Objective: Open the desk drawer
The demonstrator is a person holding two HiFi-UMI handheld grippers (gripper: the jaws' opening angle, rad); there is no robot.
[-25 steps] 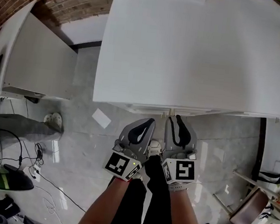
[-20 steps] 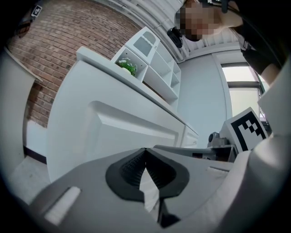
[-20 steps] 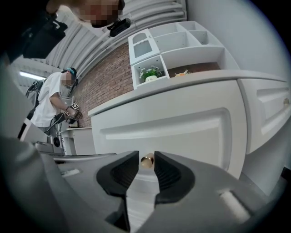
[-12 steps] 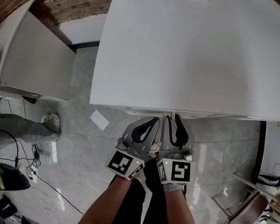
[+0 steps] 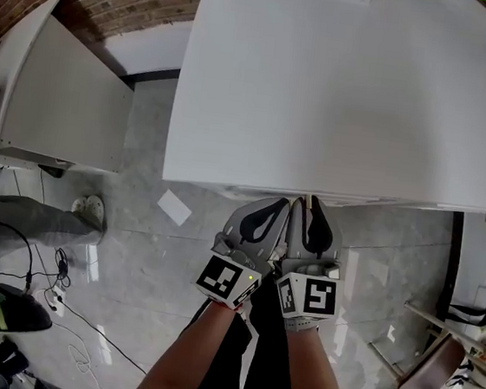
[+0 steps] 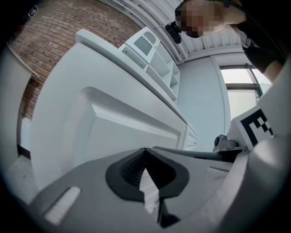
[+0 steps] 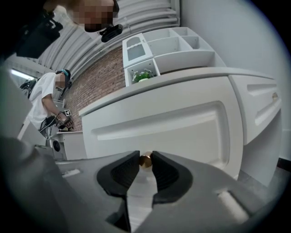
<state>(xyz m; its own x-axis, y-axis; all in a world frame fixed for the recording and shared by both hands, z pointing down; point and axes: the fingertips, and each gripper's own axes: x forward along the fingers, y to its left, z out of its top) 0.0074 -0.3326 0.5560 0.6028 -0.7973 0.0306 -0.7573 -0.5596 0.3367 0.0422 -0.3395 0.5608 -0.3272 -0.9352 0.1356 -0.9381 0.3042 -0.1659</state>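
Right gripper view: drawer knob [image 7: 145,160] tight between fingers [image 7: 123,170]; left gripper [image 6: 145,151] fingers together.

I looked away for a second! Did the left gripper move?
Yes. Against the desk's front edge, the left gripper has shifted right and slightly toward the desk, close beside the right gripper clamping the drawer knob.
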